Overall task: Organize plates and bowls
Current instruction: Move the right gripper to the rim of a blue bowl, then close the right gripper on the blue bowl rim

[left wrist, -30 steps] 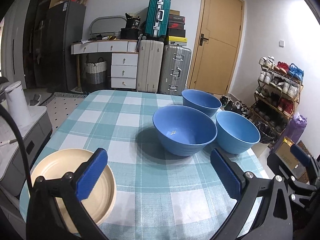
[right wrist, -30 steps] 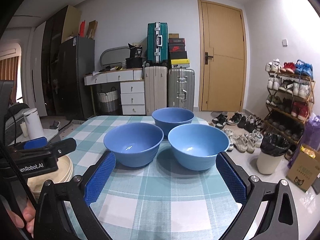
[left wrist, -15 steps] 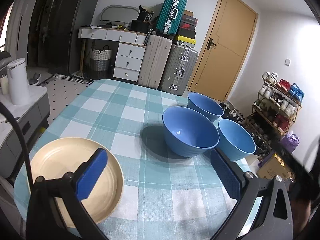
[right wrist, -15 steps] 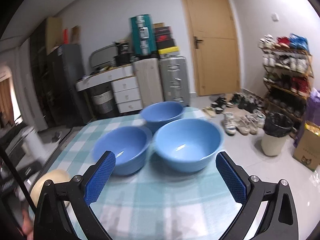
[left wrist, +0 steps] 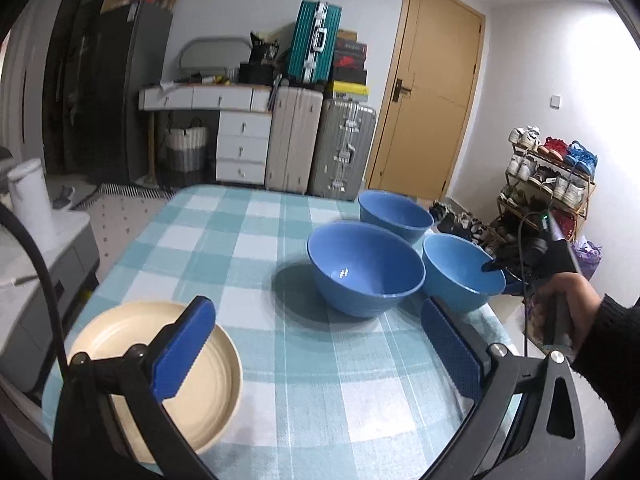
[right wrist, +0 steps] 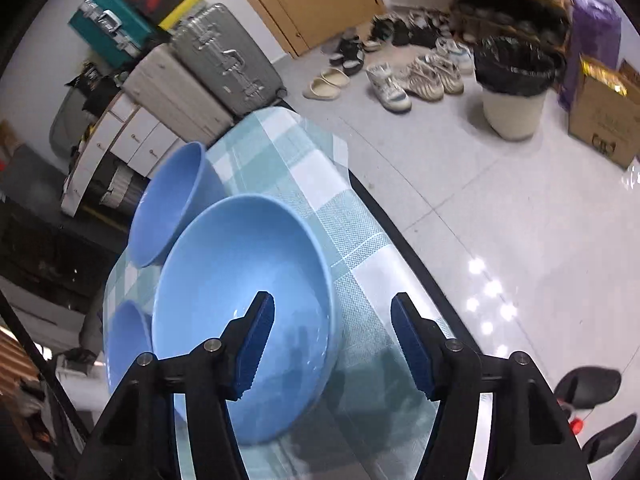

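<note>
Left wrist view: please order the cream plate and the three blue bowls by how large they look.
1. Cream plate, nearest the camera, so unsure.
2. Middle blue bowl.
3. Right blue bowl and far blue bowl look alike.

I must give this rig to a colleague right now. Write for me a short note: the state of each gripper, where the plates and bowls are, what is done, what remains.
Left gripper: open, empty, above the table by the cream plate.
Right gripper: jaws closing astride the rim of the nearest blue bowl; pads not yet on it.
Middle bowl and far bowl stand apart on the checked tablecloth.
Done: nothing stacked.
Left: grip the bowl, nest the bowls, place the plate.
</note>
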`<action>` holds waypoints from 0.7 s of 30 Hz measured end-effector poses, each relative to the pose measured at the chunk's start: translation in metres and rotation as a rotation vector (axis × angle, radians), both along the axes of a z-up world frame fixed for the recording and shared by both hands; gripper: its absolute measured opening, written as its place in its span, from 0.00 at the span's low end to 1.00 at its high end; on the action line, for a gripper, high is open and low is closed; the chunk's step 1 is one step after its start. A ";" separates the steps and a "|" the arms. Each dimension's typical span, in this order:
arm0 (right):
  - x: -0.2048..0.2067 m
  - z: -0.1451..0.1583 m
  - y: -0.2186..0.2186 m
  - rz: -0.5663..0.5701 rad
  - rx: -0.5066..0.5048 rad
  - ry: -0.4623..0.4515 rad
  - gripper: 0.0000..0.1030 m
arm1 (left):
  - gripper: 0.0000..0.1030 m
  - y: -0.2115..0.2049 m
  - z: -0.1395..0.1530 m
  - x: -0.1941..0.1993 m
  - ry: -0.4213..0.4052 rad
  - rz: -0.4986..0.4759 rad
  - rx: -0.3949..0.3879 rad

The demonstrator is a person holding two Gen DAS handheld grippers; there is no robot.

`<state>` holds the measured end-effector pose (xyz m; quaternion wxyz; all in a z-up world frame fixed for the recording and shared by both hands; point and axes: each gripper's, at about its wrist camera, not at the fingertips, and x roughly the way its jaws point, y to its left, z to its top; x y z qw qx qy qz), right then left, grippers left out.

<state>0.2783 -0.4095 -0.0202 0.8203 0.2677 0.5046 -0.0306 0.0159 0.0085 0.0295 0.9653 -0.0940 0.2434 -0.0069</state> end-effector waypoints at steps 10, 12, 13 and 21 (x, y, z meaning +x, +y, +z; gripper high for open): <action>0.012 -0.019 0.019 0.030 -0.062 0.071 0.18 | 1.00 0.007 0.001 0.003 0.004 0.047 0.002; 0.012 -0.020 0.018 0.032 -0.070 0.077 0.13 | 1.00 0.014 -0.002 0.006 0.022 0.060 -0.026; 0.010 -0.020 0.018 0.034 -0.077 0.081 0.08 | 1.00 0.016 -0.003 0.008 0.030 0.064 -0.039; -0.004 -0.022 0.021 0.079 -0.082 0.076 0.04 | 1.00 0.021 -0.009 0.009 0.051 0.086 -0.055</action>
